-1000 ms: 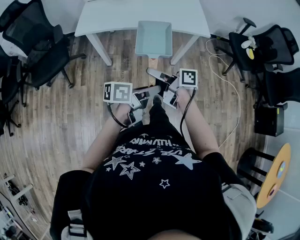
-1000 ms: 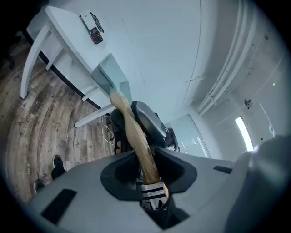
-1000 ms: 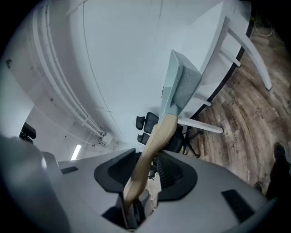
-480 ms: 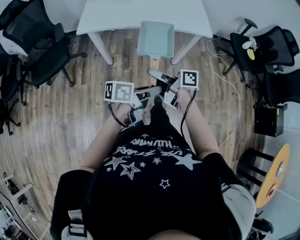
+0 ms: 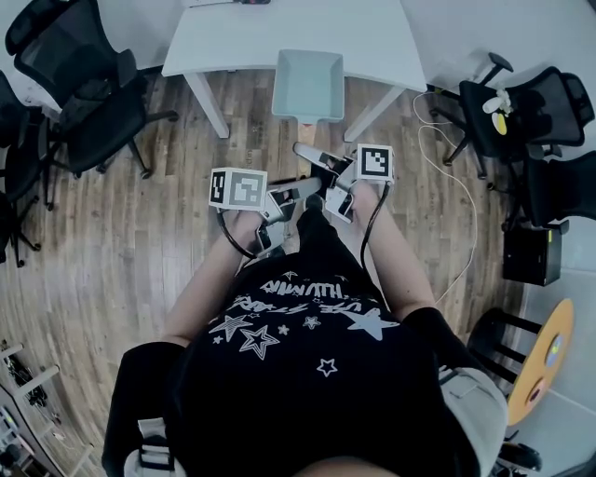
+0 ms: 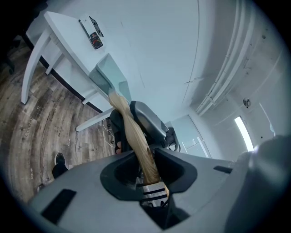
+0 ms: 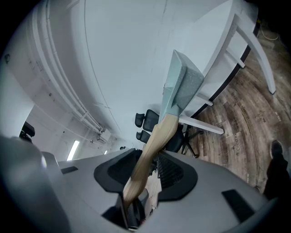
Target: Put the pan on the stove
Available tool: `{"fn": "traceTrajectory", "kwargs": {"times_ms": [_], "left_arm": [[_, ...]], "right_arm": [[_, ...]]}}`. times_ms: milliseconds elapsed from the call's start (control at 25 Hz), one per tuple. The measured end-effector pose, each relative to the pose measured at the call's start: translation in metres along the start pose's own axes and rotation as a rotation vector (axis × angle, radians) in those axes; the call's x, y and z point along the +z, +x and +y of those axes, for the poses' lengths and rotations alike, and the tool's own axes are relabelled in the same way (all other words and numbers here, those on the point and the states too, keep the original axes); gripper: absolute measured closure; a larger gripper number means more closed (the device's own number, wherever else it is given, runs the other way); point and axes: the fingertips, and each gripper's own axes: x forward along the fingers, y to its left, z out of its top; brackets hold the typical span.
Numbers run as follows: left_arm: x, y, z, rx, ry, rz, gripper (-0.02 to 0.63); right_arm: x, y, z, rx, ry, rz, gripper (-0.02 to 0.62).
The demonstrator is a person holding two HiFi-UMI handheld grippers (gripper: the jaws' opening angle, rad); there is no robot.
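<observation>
Pale blue pan [image 5: 307, 82] is held out by its wooden handle [image 6: 134, 136] at the white counter's [image 5: 279, 28] near edge, over the wood floor [image 5: 140, 233]. Handle's clamped in both the left claw [image 6: 150, 182] and the right claw [image 7: 136, 195]. Shirt [image 5: 298, 317] lettering can't really be read, it's too warped.

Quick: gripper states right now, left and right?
Left gripper: shut on the pan's wooden handle.
Right gripper: shut on the same handle.
</observation>
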Motion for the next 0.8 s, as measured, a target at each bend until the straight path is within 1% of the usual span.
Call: {"fn": "traceTrajectory", "kwargs": {"times_ms": [160,400,640,800], "left_arm": [[0.027,-0.01,0.009,-0.003,0.0,-0.016,0.5],[0.064,0.004,0.024,0.026,0.004,-0.031,0.499],[0.122,0.022,0.045,0.056,0.009,-0.05,0.499],[0.162,0.037,0.055,0.067,0.001,-0.067,0.499]], "right_arm": [[0.017,0.023,-0.004,-0.006,0.002,0.004,0.446],[0.054,0.035,-0.019,0.02,0.016,0.014,0.446],[0.11,0.057,-0.038,0.036,0.023,0.039,0.446],[0.152,0.068,-0.05,0.039,-0.012,0.07,0.446]]}}
